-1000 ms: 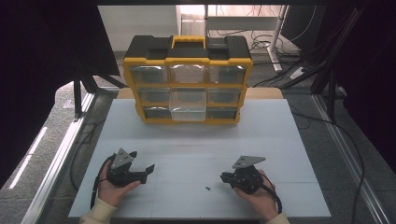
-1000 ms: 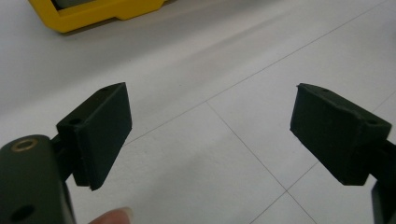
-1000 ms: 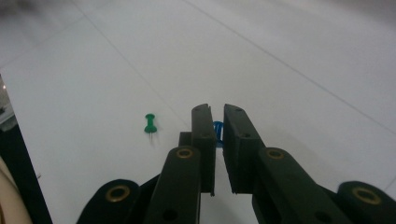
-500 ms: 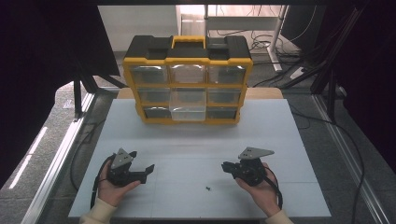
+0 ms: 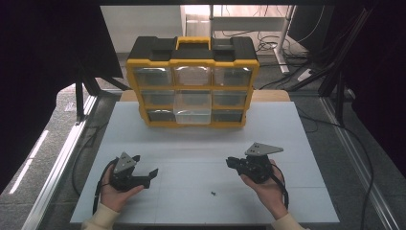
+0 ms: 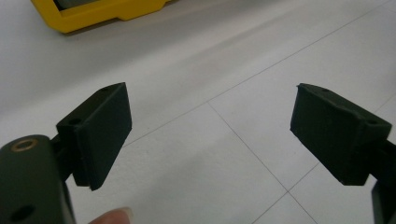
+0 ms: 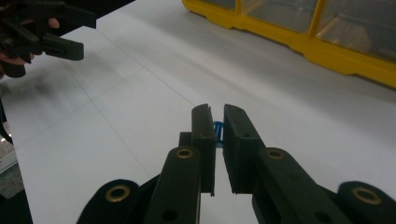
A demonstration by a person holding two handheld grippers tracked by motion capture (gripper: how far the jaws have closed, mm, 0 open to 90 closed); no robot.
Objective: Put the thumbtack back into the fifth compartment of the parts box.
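Observation:
A yellow and black drawer organizer point(image 5: 192, 53) stands at the back of the white table point(image 5: 191, 143), with its lower middle clear drawer point(image 5: 192, 111) pulled out a little. My left gripper point(image 5: 144, 165) rests low at the front left, open, with bare table between its jaws point(image 6: 210, 126). My right gripper point(image 5: 231, 162) is held at the front right, pointing left. In the right gripper view its jaws point(image 7: 217, 114) are nearly together, and a small blue piece point(image 7: 218, 127) shows in the narrow gap. A tiny dark part point(image 5: 214, 193) lies on the table between my hands.
The organizer's yellow base point(image 7: 327, 53) runs across the far right of the right gripper view, and a corner of it point(image 6: 93, 14) shows in the left gripper view. Cables and black frame legs lie on the floor beyond the table's edges.
My right gripper has moved a little away from the front edge, toward the organizer. The left gripper and the tiny dark part have stayed put.

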